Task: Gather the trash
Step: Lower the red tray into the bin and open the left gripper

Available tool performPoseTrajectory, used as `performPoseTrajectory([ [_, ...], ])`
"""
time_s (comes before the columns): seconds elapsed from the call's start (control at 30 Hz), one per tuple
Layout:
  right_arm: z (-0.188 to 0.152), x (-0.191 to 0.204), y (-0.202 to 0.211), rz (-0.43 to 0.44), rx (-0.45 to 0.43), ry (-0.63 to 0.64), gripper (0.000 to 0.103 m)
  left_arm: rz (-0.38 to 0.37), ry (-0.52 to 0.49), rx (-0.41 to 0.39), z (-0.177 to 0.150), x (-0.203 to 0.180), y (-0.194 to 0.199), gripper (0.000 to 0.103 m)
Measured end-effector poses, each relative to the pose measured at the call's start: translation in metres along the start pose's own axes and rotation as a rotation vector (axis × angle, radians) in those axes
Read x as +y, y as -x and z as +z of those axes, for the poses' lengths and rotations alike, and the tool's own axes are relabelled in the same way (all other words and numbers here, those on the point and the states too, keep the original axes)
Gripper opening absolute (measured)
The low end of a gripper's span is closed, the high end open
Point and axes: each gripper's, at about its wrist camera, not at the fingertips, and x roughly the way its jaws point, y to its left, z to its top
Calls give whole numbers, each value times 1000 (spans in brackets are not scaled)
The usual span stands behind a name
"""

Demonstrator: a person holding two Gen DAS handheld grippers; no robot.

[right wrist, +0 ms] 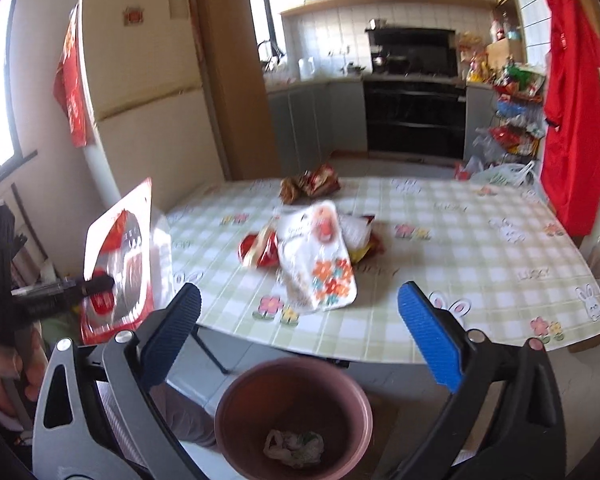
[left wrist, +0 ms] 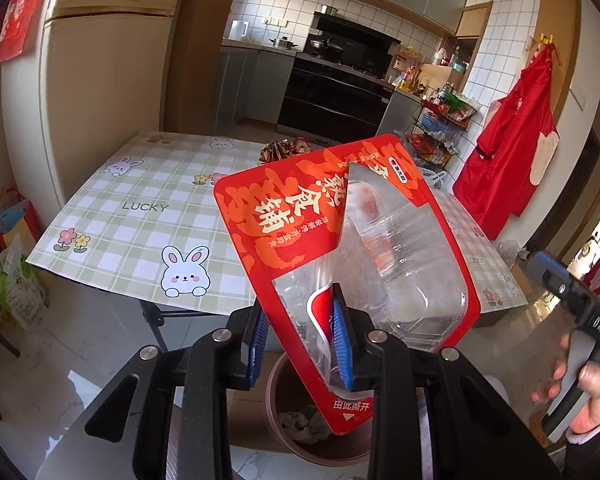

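My left gripper [left wrist: 302,340] is shut on a red food package with a clear plastic tray [left wrist: 340,236], held above the pink trash bin [left wrist: 284,396]. The package also shows at the left of the right wrist view [right wrist: 118,256]. My right gripper [right wrist: 298,332] is open and empty, over the bin [right wrist: 294,416], which holds crumpled trash [right wrist: 294,446]. On the checked table [right wrist: 460,248] lie a white flowered wrapper [right wrist: 320,264], red wrappers [right wrist: 260,250] and a brown crumpled wrapper [right wrist: 308,186].
A fridge [right wrist: 140,92] stands left of the table. The kitchen counter and black oven [right wrist: 416,116] are behind. A red apron [right wrist: 576,100] hangs on the right wall, beside a wire rack [right wrist: 516,120] of goods. Bags lie on the floor at the left [left wrist: 12,280].
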Motion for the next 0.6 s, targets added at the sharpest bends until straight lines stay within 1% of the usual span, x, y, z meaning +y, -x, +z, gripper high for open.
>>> performPoseTrajectory([
  [0.13, 10, -9, 13, -23, -47, -23, 97, -27, -62, 36, -7, -16, -9, 29],
  [0.23, 12, -17, 18, -42, -62, -39, 97, -72, -89, 73, -12, -29, -18, 29],
  [0.43, 6, -34, 19, -62, -47, -91, 97, -114, -156, 123, -18, -51, -35, 30],
  [0.53, 3, -42, 20, -64, -49, -116, 97, -150, -157, 135, -20, -58, -39, 32],
  [0.6, 2, -45, 20, -66, -51, -125, 97, -157, -169, 139, -20, -63, -42, 32],
])
